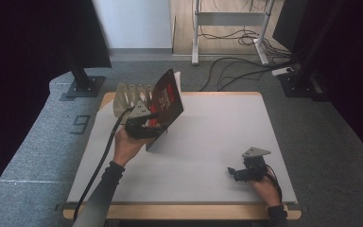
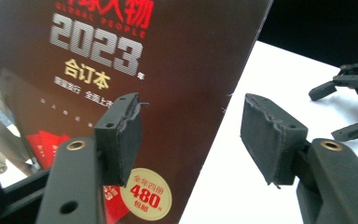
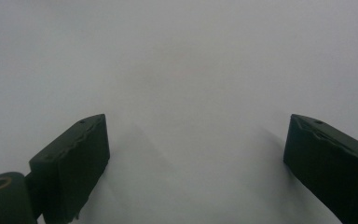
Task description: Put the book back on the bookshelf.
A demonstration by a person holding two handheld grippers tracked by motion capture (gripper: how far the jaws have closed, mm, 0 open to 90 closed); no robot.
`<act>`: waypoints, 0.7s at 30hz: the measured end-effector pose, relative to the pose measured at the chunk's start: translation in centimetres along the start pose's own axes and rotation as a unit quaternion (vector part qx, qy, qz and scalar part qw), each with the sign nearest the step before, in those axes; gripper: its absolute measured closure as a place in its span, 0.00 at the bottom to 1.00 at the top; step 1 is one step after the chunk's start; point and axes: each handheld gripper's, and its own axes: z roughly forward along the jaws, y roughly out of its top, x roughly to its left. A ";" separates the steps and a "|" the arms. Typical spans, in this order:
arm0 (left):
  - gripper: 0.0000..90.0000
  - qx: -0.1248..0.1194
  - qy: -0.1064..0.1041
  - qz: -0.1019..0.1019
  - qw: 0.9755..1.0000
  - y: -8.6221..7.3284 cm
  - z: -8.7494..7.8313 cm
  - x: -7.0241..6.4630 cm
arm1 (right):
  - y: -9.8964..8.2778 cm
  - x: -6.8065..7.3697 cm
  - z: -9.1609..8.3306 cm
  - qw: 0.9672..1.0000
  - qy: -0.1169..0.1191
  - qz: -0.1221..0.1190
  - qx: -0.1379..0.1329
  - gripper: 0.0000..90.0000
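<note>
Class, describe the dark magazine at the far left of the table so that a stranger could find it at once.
Start at the white table and go to its far left corner, where a pale slotted rack stands. The magazine leans tilted beside it, above the left gripper: dark brown cover, red lettering, silver 2023.

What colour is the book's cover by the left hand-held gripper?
Dark brown book with red, silver and yellow lettering; clearest in the left gripper view.

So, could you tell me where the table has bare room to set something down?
The white table top is bare between the book and the right gripper, and along its far right side. It is crowded at the far left, around the rack, book and left gripper.
</note>
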 end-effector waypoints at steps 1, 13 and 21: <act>0.41 -0.001 -0.001 -0.001 1.000 0.0 -0.2 0.0 | 0.0 0.0 0.0 1.000 0.001 0.000 0.000 0.07; 0.20 0.011 -0.023 -0.026 0.999 -1.3 -3.6 0.9 | 0.0 0.0 0.0 1.000 0.001 0.001 0.001 0.07; 0.11 0.032 -0.026 -0.043 0.998 -4.4 -5.2 0.9 | 0.0 0.0 0.0 1.000 0.001 0.000 0.001 0.07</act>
